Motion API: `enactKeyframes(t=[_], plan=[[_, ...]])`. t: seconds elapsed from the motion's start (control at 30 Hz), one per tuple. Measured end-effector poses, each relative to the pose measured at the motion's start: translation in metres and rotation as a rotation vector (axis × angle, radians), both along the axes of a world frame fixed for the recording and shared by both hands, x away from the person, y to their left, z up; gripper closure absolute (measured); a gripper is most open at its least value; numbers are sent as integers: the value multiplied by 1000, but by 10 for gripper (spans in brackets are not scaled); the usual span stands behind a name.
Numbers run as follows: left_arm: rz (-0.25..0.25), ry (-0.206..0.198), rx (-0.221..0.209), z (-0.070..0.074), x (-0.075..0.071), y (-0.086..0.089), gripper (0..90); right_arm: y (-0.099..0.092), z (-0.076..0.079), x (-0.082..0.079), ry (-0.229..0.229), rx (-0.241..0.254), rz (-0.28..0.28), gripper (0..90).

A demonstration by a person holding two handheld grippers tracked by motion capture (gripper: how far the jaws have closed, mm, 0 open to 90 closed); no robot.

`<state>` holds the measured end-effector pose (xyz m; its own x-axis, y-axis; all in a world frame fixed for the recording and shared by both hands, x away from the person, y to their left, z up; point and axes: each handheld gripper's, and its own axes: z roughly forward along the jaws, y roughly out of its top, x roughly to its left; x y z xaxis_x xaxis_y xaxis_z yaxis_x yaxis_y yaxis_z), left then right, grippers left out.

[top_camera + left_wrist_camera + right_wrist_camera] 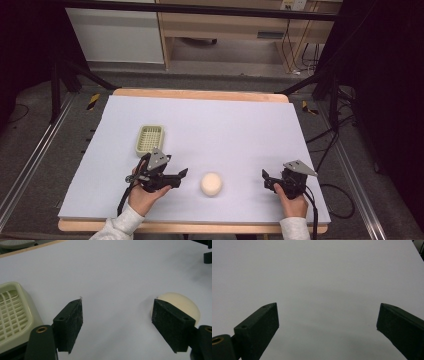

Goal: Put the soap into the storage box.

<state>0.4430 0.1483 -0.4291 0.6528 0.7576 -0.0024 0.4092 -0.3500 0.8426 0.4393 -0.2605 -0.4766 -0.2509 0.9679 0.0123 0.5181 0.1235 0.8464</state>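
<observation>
Nearest the person's edge of the bench (pixel 240 125), two hands come in from below, each holding a gripper. The left gripper (pixel 176 176) sits low over the pale sheet with its fingers (pixel 71 322) spread wide and nothing between them; it points toward the cream round lump (pixel 211 184), which lies just beside it and between the two grippers. In the left gripper view that lump (pixel 183 303) peeks out behind the right-hand finger, close to it but outside the gap, so no grasp has been made. The right gripper (pixel 267 181) rests on the other side of the lump, a little farther off, its fingers (pixel 262 325) also wide apart with bare sheet ahead of them. Farther back and toward the left stands a pale green slotted basket (pixel 150 138), apart from the lump and with nothing inside that can be seen. Judging from this layout, the work is at its very start: the lump appears to be the thing to pick up, probably for the basket, and approach, closing, lifting and placing are all left to do.
</observation>
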Motion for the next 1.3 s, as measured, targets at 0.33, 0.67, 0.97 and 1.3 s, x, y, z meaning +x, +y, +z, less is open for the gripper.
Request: enactKeyframes(t=[0.33, 0.67, 0.97, 1.3], plan=[[-6, 6, -8, 0, 0, -6, 243, 1, 0, 1, -2, -5, 8, 45], [-34, 9, 7, -2, 1, -19, 239, 2, 1, 3, -3, -5, 6, 45], [-62, 15, 11, -3, 0, -30, 234, 4, 1, 3, -2, -3, 11, 45], [-87, 29, 21, -7, 0, -43, 230, 4, 1, 3, -1, -3, 12, 45]])
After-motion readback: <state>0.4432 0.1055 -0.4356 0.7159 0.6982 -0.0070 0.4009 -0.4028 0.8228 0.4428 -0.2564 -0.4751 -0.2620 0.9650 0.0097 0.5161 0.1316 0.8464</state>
